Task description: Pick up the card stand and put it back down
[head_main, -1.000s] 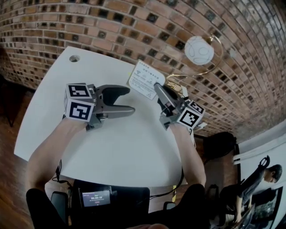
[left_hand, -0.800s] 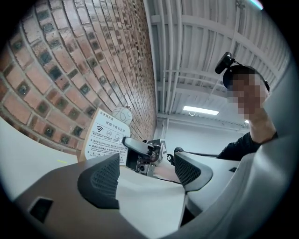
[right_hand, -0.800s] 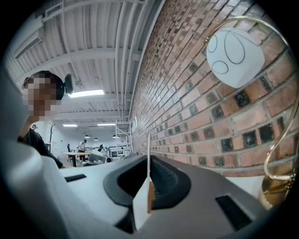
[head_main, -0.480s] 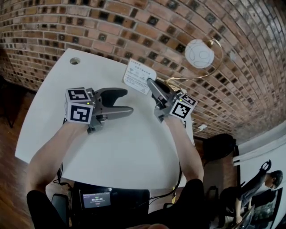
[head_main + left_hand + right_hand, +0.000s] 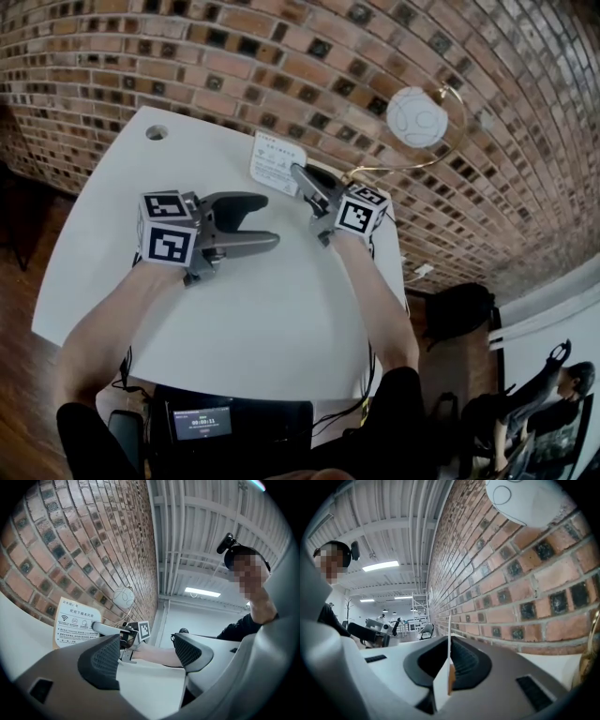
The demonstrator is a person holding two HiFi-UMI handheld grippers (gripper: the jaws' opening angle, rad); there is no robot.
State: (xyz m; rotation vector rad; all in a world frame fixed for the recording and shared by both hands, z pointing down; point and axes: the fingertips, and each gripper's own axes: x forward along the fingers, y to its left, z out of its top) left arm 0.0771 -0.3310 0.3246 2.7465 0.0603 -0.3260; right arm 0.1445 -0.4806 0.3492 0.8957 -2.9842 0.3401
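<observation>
Head view: my right gripper [image 5: 302, 178] clamps the stand [image 5: 274, 161] at 12 o'clock over the table [image 5: 272, 309].

Left gripper view: left gripper [image 5: 147, 656] gapes, empty.

Right gripper view: the stand's edge is pinched. Pickup looks done, I judge; setting down remains.

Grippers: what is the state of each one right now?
Left gripper: open, empty.
Right gripper: closed on the card stand.

Right gripper [image 5: 300, 176] gripping card stand [image 5: 274, 163], left gripper [image 5: 271, 221] fingers [image 5: 240, 200] apart, white table [image 5: 272, 309], brick wall [image 5: 234, 56]
</observation>
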